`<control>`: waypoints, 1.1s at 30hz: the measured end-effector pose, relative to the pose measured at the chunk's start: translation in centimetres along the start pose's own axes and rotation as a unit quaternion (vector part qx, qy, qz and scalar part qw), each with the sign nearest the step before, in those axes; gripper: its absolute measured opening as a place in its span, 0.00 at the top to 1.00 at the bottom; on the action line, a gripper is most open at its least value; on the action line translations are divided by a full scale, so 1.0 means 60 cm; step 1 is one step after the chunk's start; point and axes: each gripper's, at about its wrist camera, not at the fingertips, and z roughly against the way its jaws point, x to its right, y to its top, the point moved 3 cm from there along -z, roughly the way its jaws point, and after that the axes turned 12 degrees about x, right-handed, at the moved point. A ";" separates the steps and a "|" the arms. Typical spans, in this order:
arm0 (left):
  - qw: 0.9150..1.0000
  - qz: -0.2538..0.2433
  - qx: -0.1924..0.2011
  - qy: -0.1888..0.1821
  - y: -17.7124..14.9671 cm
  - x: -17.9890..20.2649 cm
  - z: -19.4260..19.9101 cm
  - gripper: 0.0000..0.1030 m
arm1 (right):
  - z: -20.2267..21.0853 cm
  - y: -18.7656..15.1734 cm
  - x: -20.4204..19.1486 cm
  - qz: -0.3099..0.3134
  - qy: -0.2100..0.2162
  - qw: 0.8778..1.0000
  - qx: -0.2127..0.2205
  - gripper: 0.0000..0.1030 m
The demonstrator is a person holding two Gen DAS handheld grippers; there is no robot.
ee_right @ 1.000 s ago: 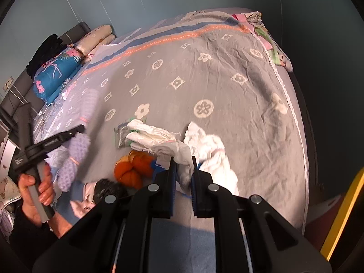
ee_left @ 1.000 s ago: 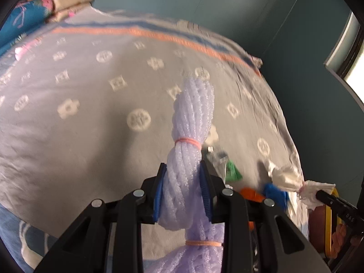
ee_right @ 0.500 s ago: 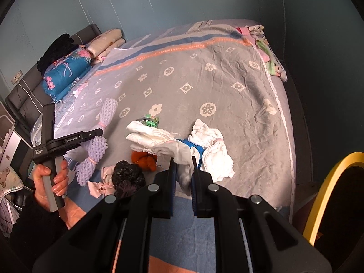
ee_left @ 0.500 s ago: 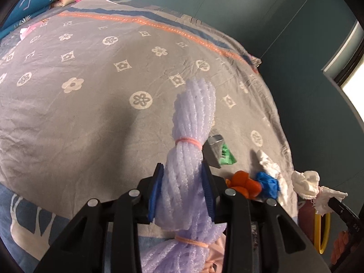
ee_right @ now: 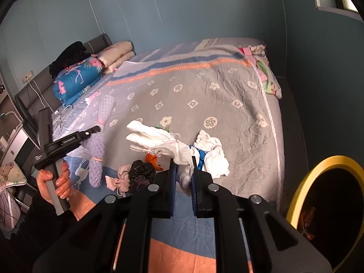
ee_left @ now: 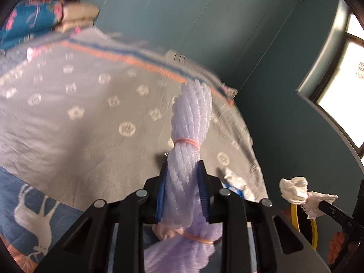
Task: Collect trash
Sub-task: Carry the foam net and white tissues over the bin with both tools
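My left gripper (ee_left: 182, 195) is shut on a lilac foam-net bundle (ee_left: 190, 122) tied with pink rubber bands, held up above the bed's near edge; the bundle also shows in the right wrist view (ee_right: 100, 141). My right gripper (ee_right: 183, 179) is shut on a crumpled white tissue (ee_right: 157, 136), lifted off the bed; it also shows in the left wrist view (ee_left: 295, 188). A yellow-rimmed trash bin (ee_right: 327, 204) stands at the lower right. More trash lies on the bed: white tissue wad (ee_right: 213, 152), orange peel (ee_right: 152, 159), black bag (ee_right: 141, 173), pink cloth (ee_right: 118, 179).
The grey patterned bedspread (ee_right: 204, 95) covers the bed. Folded blue floral quilt (ee_right: 75, 79) and beige pillows (ee_right: 116, 54) sit at the headboard. Teal walls surround the bed. A window (ee_left: 341, 68) is at the right.
Both grippers have risen and pulled back from the bed with their loads. The bin has come further into the right wrist view. The left view has tilted upward.
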 end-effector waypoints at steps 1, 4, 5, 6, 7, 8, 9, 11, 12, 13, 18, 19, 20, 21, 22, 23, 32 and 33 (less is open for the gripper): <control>1.000 -0.002 0.011 -0.002 0.004 0.009 0.017 0.78 | 0.009 0.002 0.001 0.002 0.001 1.000 0.004 0.89; 0.999 -0.016 0.040 -0.005 0.016 0.038 0.061 0.78 | 0.040 0.007 0.004 0.011 -0.001 1.000 0.019 0.89; 0.998 -0.025 0.049 -0.006 0.020 0.050 0.074 0.78 | 0.045 0.008 0.005 0.012 -0.002 1.000 0.023 0.89; 0.998 -0.033 0.057 -0.006 0.023 0.061 0.086 0.78 | 0.054 0.011 0.006 0.015 -0.004 1.000 0.028 0.89; 0.997 -0.044 0.069 -0.008 0.030 0.077 0.104 0.78 | 0.060 0.013 0.007 0.016 -0.005 0.999 0.031 0.89; 0.996 -0.049 0.075 -0.009 0.034 0.086 0.113 0.78 | 0.070 0.015 0.008 0.017 -0.007 0.999 0.037 0.89; 0.995 -0.057 0.082 -0.012 0.039 0.098 0.123 0.78 | 0.078 0.017 0.009 0.017 -0.007 0.999 0.041 0.89; 0.992 -0.074 0.099 -0.020 0.049 0.127 0.145 0.78 | 0.097 0.021 0.014 0.017 -0.009 0.999 0.050 0.89; 0.991 -0.081 0.106 -0.023 0.052 0.139 0.155 0.78 | 0.103 0.022 0.017 0.017 -0.010 0.998 0.054 0.89; 0.989 -0.088 0.113 -0.030 0.056 0.155 0.167 0.78 | 0.112 0.024 0.020 0.017 -0.011 0.998 0.058 0.89; 0.983 -0.109 0.134 -0.059 0.068 0.220 0.203 0.78 | 0.161 0.035 0.038 0.014 -0.020 0.996 0.083 0.89; 0.982 -0.112 0.137 -0.066 0.069 0.233 0.208 0.78 | 0.171 0.037 0.044 0.013 -0.023 0.996 0.087 0.89; 0.981 -0.115 0.140 -0.072 0.070 0.247 0.213 0.78 | 0.180 0.038 0.046 0.012 -0.025 0.995 0.091 0.89; 0.980 -0.118 0.141 -0.076 0.070 0.256 0.216 0.78 | 0.185 0.039 0.053 0.012 -0.028 0.995 0.094 0.89; 0.979 -0.122 0.143 -0.083 0.071 0.271 0.219 0.78 | 0.197 0.041 0.061 0.013 -0.034 0.994 0.101 0.89; 0.978 -0.124 0.144 -0.088 0.070 0.280 0.222 0.78 | 0.205 0.043 0.065 0.013 -0.039 0.994 0.106 0.89; 0.969 -0.145 0.137 -0.143 0.051 0.376 0.216 0.78 | 0.280 0.043 0.136 -0.006 -0.095 0.986 0.135 0.89; 0.968 -0.148 0.135 -0.147 0.047 0.386 0.212 0.78 | 0.288 0.040 0.147 -0.008 -0.103 0.985 0.137 0.89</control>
